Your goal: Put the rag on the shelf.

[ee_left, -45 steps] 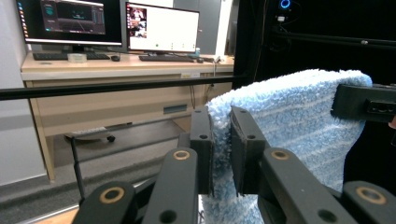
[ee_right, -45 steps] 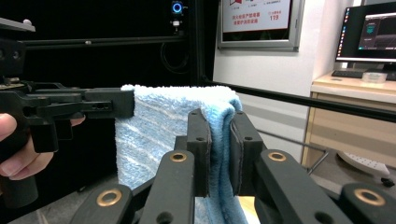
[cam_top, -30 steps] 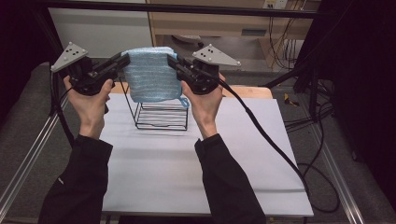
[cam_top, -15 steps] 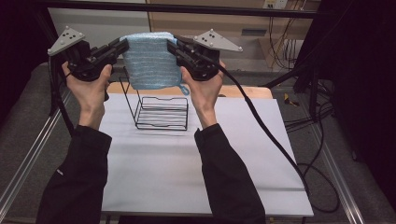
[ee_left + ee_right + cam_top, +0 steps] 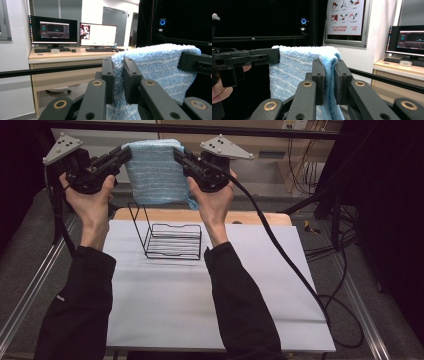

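Fluffy pale-blue striped towel hung stretched at upper centre of the frame, each top corner pinched tight by left claw and right claw, above a black wire rack.

A light-blue towel with faint paler stripes hangs at 12 o'clock above a black wire rack on a white counter edged in pale wood; both black hand-held grippers carry grey plates, and the sleeves are black.
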{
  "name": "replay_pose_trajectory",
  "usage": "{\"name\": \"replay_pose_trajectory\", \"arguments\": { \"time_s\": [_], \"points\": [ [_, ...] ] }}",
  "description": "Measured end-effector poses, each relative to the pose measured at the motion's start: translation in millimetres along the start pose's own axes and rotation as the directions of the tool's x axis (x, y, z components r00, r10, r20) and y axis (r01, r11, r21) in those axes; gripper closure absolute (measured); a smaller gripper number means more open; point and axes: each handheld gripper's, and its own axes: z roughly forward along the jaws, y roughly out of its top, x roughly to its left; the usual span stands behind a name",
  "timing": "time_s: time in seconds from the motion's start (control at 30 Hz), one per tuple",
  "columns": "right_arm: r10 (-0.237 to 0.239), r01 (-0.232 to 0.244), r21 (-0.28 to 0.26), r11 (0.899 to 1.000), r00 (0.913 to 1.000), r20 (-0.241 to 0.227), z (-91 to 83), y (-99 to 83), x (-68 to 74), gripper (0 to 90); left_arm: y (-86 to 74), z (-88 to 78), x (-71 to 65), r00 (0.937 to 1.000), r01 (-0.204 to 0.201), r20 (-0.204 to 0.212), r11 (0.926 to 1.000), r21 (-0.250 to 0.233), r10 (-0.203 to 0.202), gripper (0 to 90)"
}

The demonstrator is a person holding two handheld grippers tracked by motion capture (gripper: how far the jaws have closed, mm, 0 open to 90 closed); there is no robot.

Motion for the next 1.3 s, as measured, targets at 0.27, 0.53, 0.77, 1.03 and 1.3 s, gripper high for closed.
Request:
{"name": "replay_pose_trajectory", "arguments": {
  "time_s": [0.27,0.53,0.77,1.03,1.3],
  "points": [
    [-0.017,0.017,-0.014,1.000,0.9999,0.004,12.9,4.2,-3.4,81.4,0.5,6.5,7.4,0.9998,0.006,-0.020,0.9994,-0.034,-0.007,80.6],
    [-0.028,0.028,-0.019,0.999,0.9996,0.002,25.2,1.5,-9.6,81.4,-3.9,16.4,15.9,0.9992,0.012,-0.037,0.9989,-0.046,-0.014,80.5],
    [-0.020,0.020,-0.006,1.000,0.9996,0.020,32.8,-5.8,-12.7,81.4,-10.7,26.4,21.2,0.9983,0.000,-0.059,0.9994,-0.033,-0.002,80.5],
    [0.003,-0.004,0.023,1.000,0.9993,0.036,38.5,-19.1,-20.2,81.3,-22.6,38.1,26.5,0.9982,0.008,-0.060,1.0000,0.005,-0.008,80.5],
    [-0.024,0.021,0.064,0.998,0.9988,0.044,44.7,-28.9,-17.7,81.3,-34.2,41.0,36.5,0.9983,0.023,-0.055,0.9986,0.048,-0.020,80.3]
  ]
}}
